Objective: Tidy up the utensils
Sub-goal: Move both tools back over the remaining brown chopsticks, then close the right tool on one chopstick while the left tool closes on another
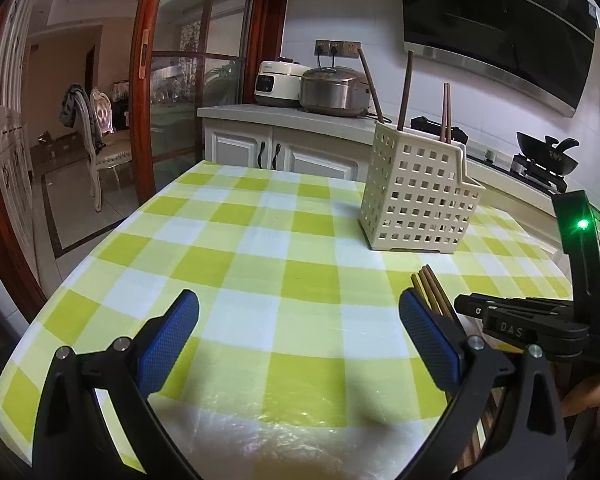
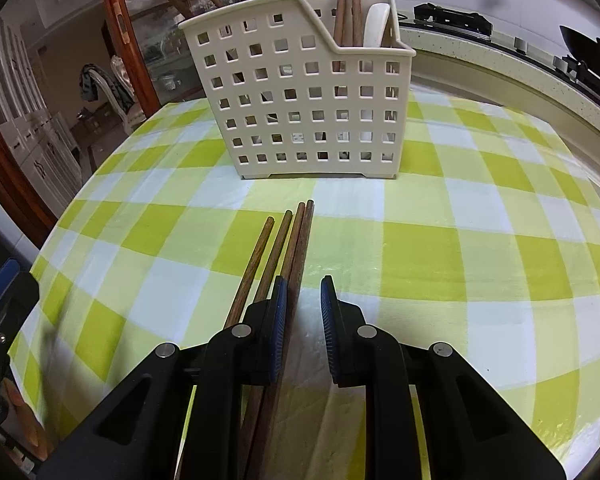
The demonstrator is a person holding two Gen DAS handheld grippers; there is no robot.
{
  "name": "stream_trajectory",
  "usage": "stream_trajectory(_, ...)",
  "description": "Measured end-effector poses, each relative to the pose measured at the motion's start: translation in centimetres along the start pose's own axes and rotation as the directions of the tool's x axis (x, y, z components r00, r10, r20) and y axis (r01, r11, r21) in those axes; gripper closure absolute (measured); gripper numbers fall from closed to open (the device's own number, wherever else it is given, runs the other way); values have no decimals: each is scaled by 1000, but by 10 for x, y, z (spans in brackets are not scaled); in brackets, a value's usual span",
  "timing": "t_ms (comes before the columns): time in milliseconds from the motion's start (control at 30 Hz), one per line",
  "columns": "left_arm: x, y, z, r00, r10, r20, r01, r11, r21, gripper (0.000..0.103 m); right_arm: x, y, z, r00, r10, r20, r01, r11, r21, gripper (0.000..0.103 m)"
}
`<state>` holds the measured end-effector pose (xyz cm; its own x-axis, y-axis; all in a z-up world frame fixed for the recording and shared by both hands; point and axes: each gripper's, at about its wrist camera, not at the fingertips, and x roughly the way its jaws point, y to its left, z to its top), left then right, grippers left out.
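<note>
Several brown wooden chopsticks [image 2: 284,248] lie side by side on the green-checked tablecloth [image 2: 440,248], tips toward a cream perforated basket [image 2: 300,96]. My right gripper [image 2: 303,284] hangs low over them, its jaws only a narrow gap apart. Its left pad sits above the bundle, and the rightmost stick runs just inside the gap without being pinched. The basket holds upright chopsticks [image 2: 346,4] and a white spoon [image 2: 376,24]. In the left wrist view my left gripper [image 1: 299,300] stands wide open over bare cloth, left of the chopsticks [image 1: 432,292] and the basket [image 1: 416,196].
Behind the table runs a counter with two rice cookers [image 1: 332,88], and a stove with a black wok [image 1: 548,152] under a range hood. A glass door [image 1: 188,80] and a chair [image 1: 96,136] are at the left. The table edge curves close on the left.
</note>
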<state>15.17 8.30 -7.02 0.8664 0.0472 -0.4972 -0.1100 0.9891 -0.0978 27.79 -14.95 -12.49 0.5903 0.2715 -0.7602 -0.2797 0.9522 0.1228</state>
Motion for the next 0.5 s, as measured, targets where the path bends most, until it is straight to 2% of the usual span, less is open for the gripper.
stream_trajectory(500, -1, 13, -4, 1000, -13, -16, 13, 999, -29, 6, 19, 13, 8, 994, -92, -51, 89, 994, -61, 85)
